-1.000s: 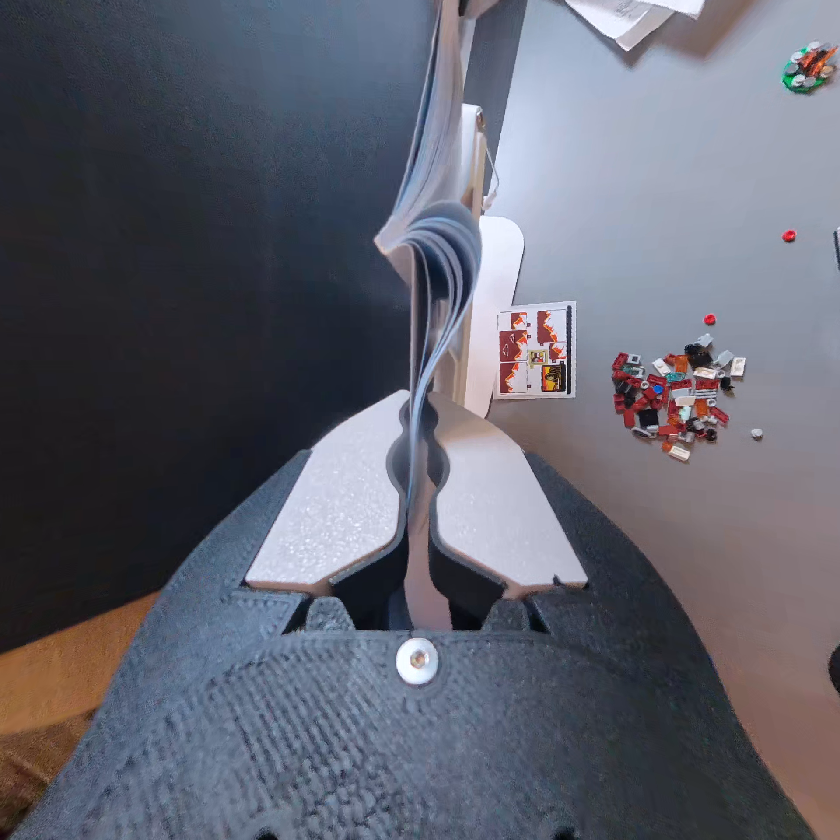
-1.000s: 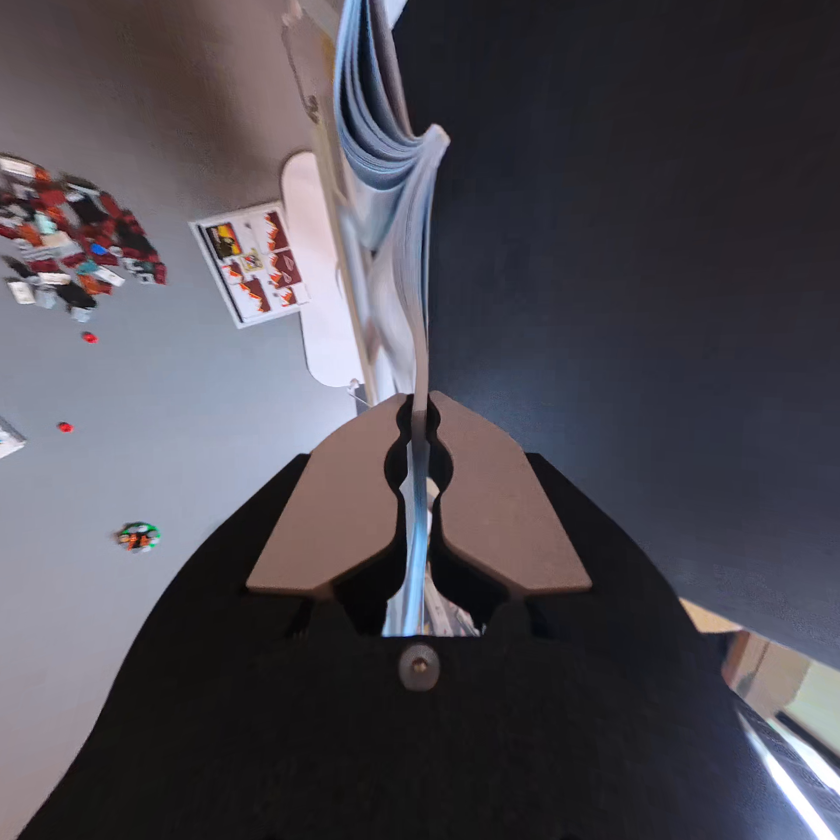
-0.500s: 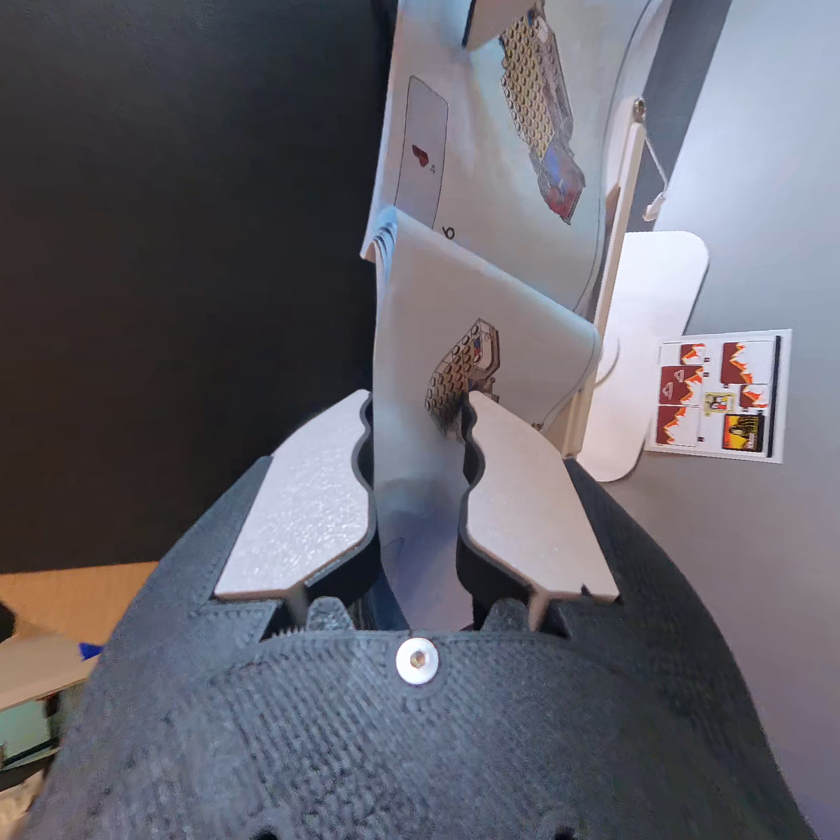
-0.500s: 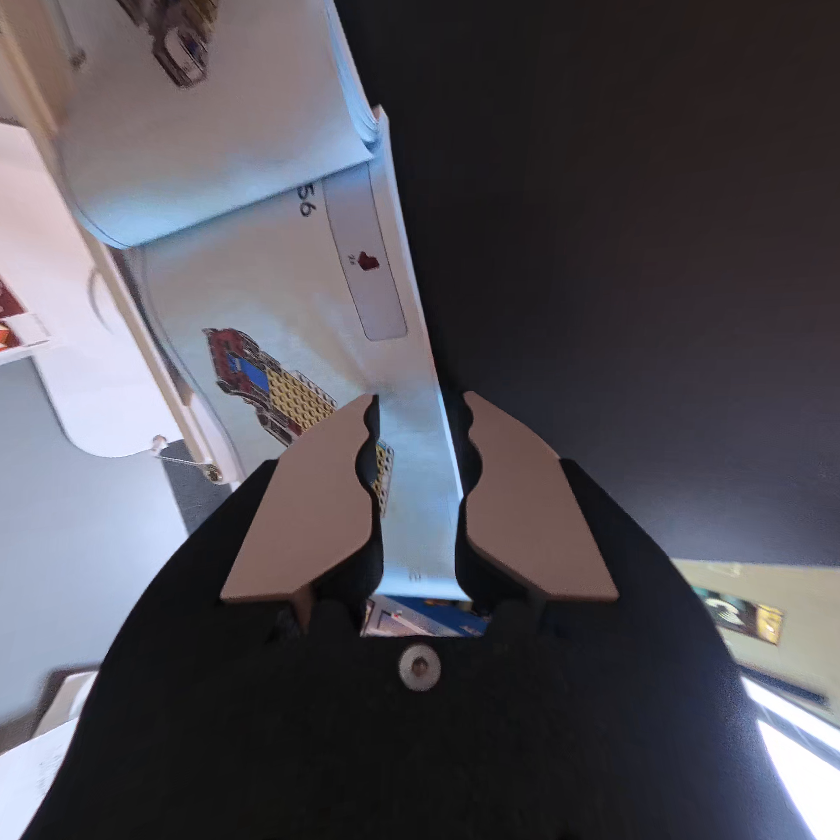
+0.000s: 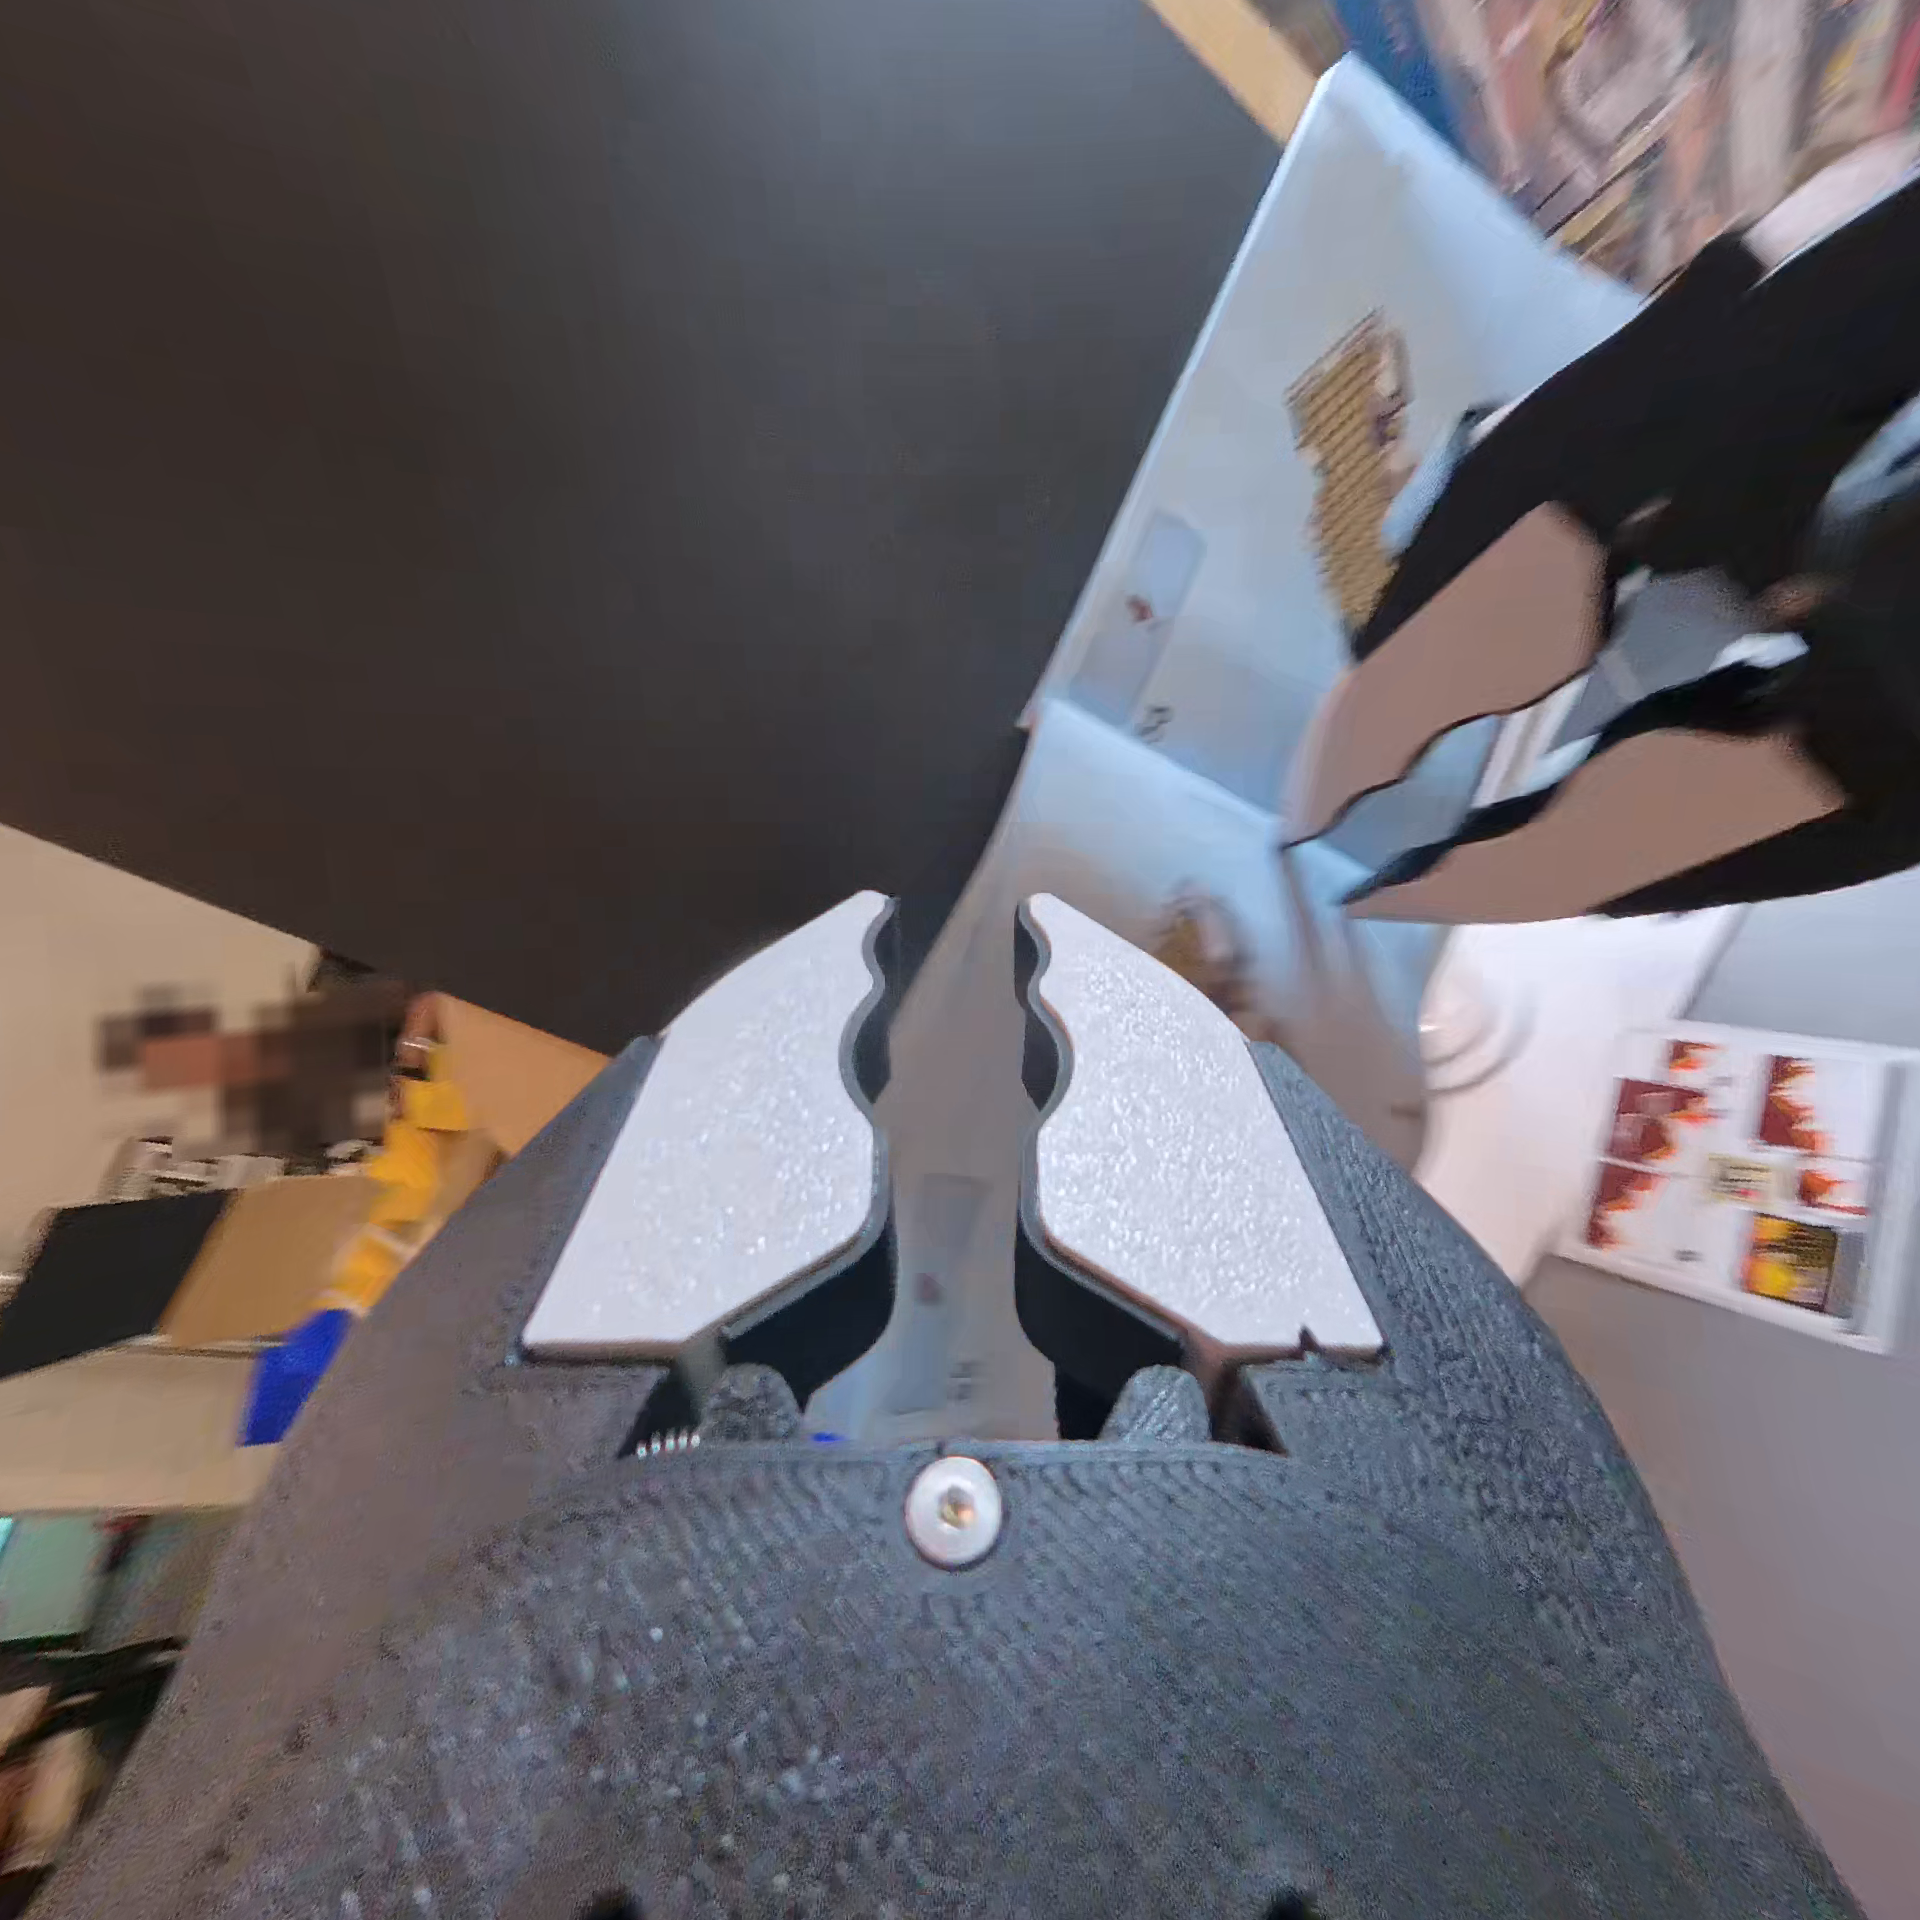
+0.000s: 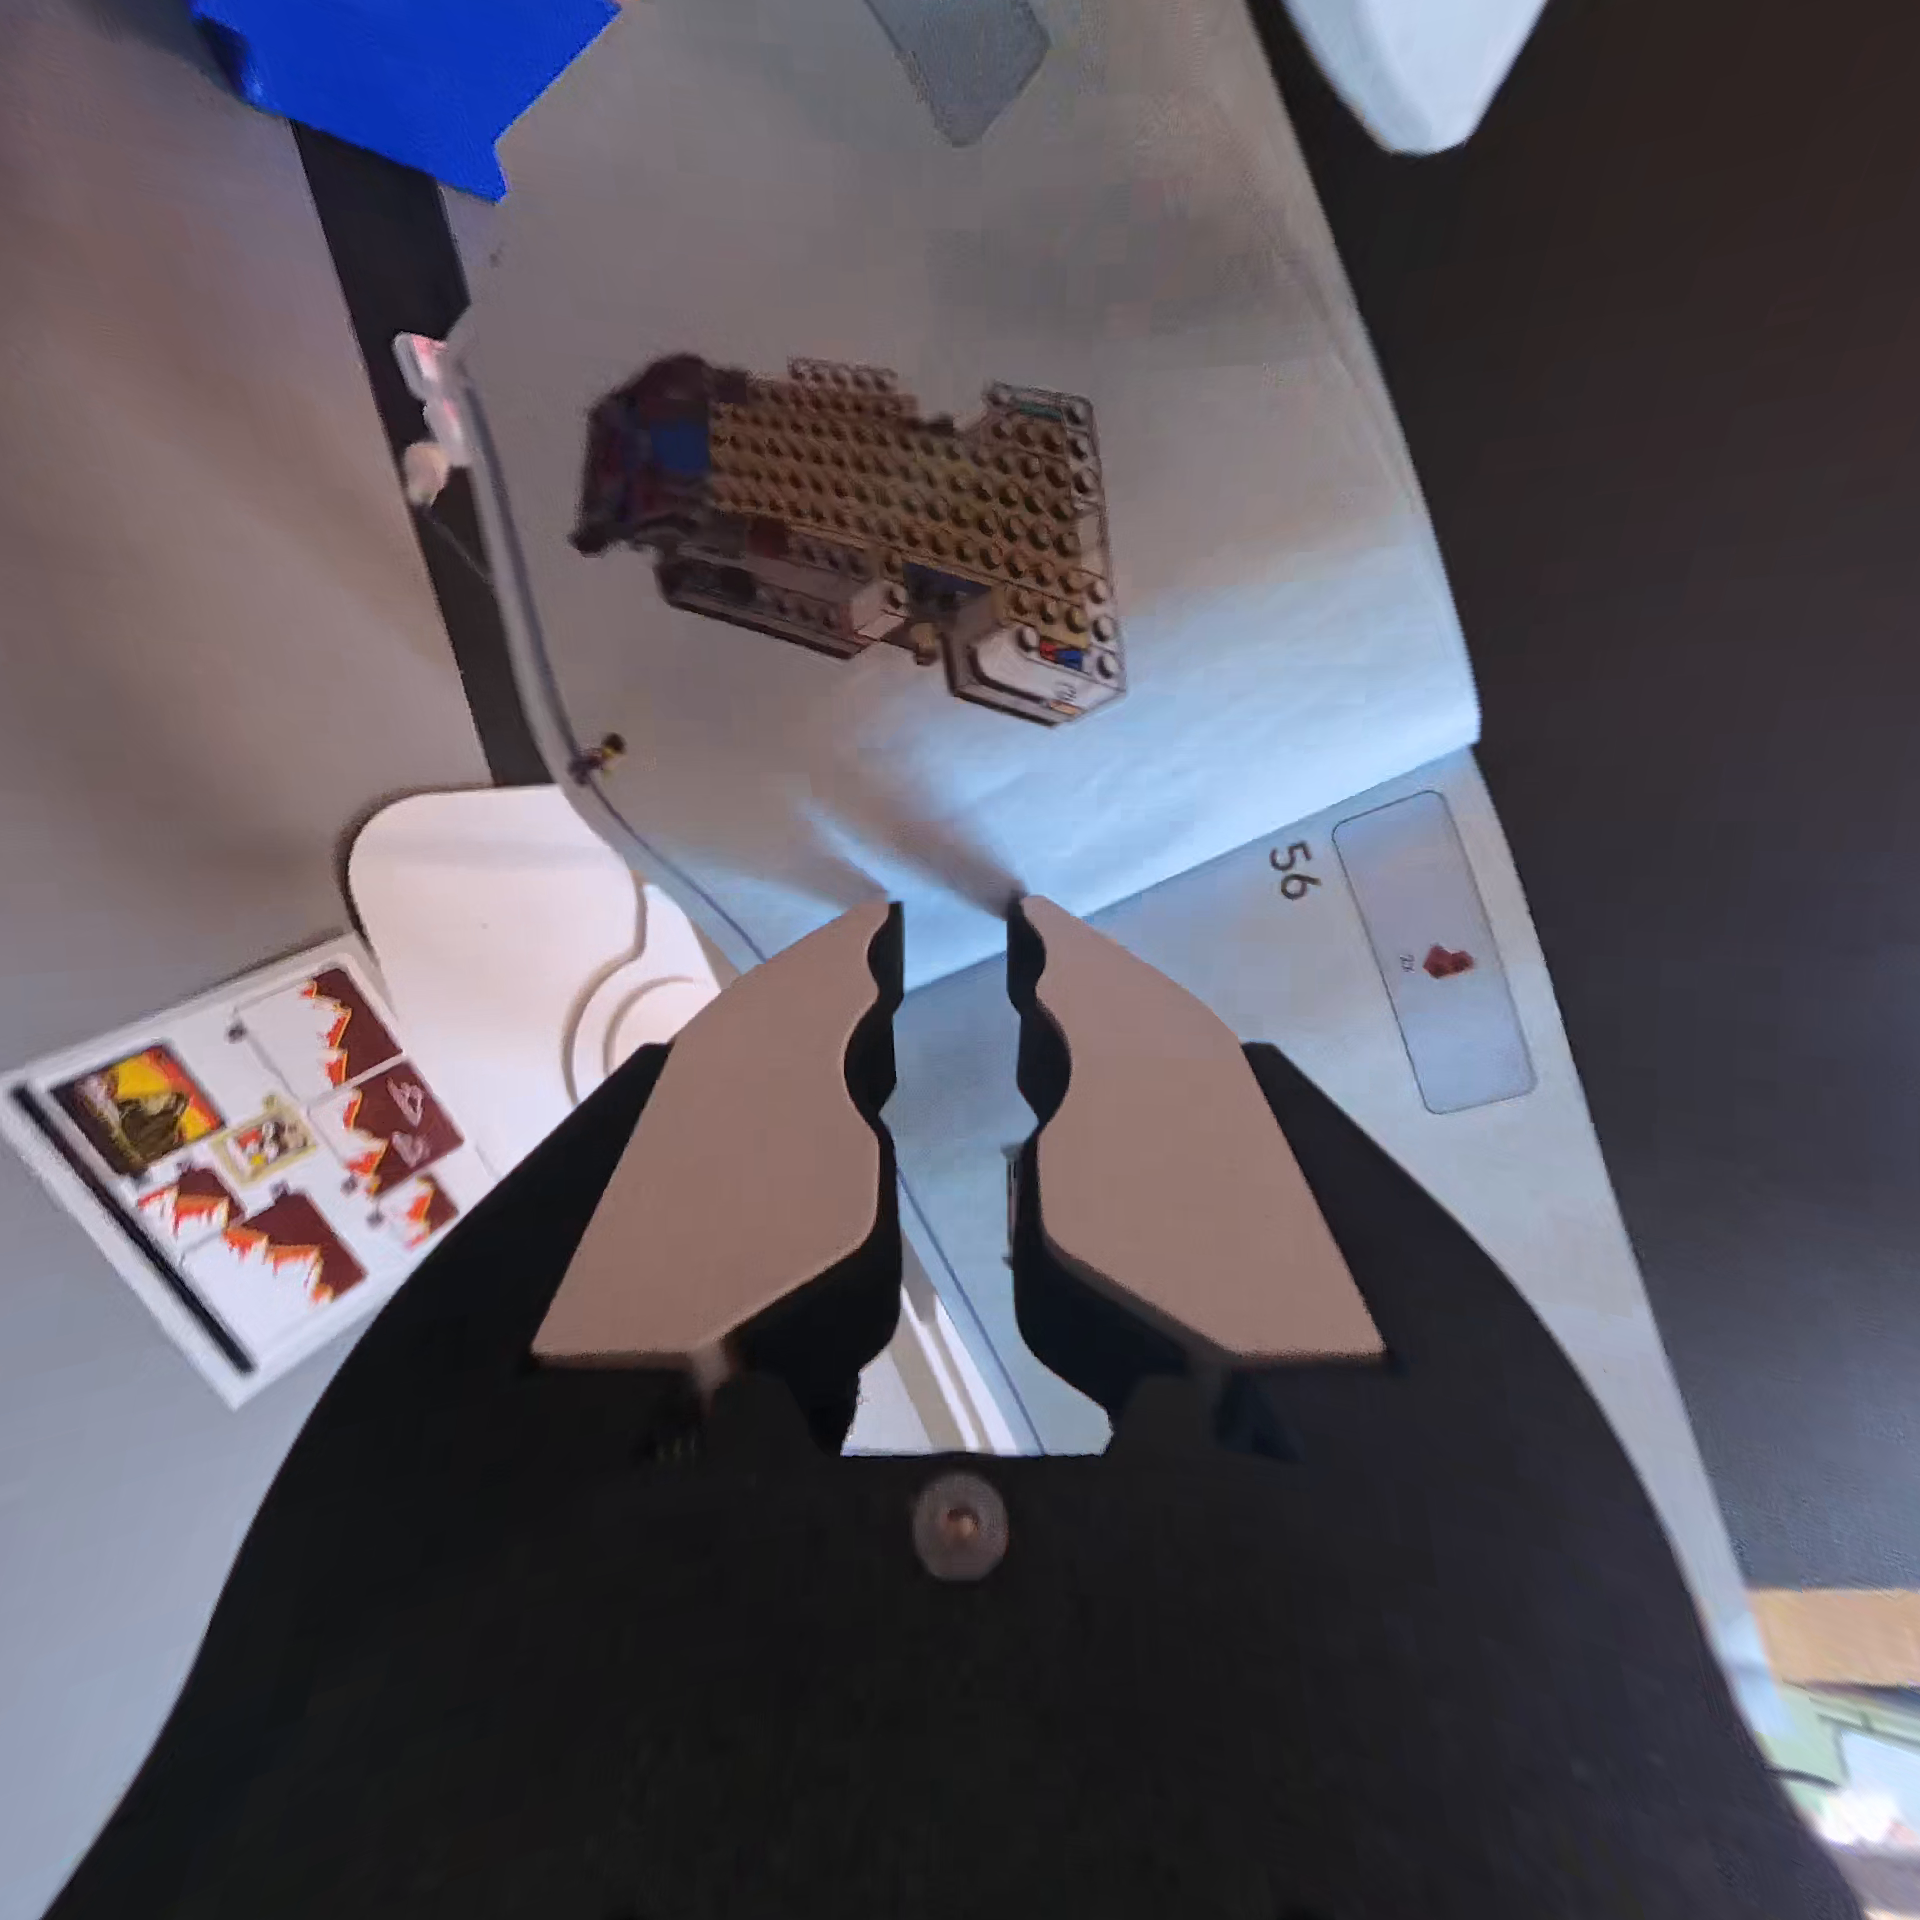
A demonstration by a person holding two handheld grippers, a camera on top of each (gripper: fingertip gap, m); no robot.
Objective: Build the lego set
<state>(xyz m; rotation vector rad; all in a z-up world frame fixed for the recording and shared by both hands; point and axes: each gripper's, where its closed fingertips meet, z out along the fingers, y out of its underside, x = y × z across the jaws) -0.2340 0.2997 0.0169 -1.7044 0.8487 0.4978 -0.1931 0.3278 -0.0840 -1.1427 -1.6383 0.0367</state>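
Observation:
An open instruction booklet (image 6: 1039, 260) with a picture of a tan brick model (image 6: 862, 530) leans on a white stand (image 6: 488, 914). My right gripper (image 6: 954, 914) is open, its fingertips just in front of the booklet's fold, holding nothing. My left gripper (image 5: 954, 909) is open too. A page of the booklet (image 5: 1174, 810) runs through the gap between its fingers, and the pads do not press on it. The right gripper also shows in the left wrist view (image 5: 1320, 871) at the upper right, jaws apart over the page.
A sticker sheet (image 6: 249, 1153) lies on the grey table beside the stand's base; it also shows in the left wrist view (image 5: 1745, 1174). A black backdrop (image 5: 520, 416) stands behind the booklet. A blue object (image 6: 395, 73) is at the top left. A person and boxes are blurred at the far left. My right fingertips sit around 12 cm from my left ones.
A second ago both grippers were shut on the booklet's pages. Both then opened and let go, the booklet fell open on the stand, and both views have swung. The jaws have narrowed a little since.

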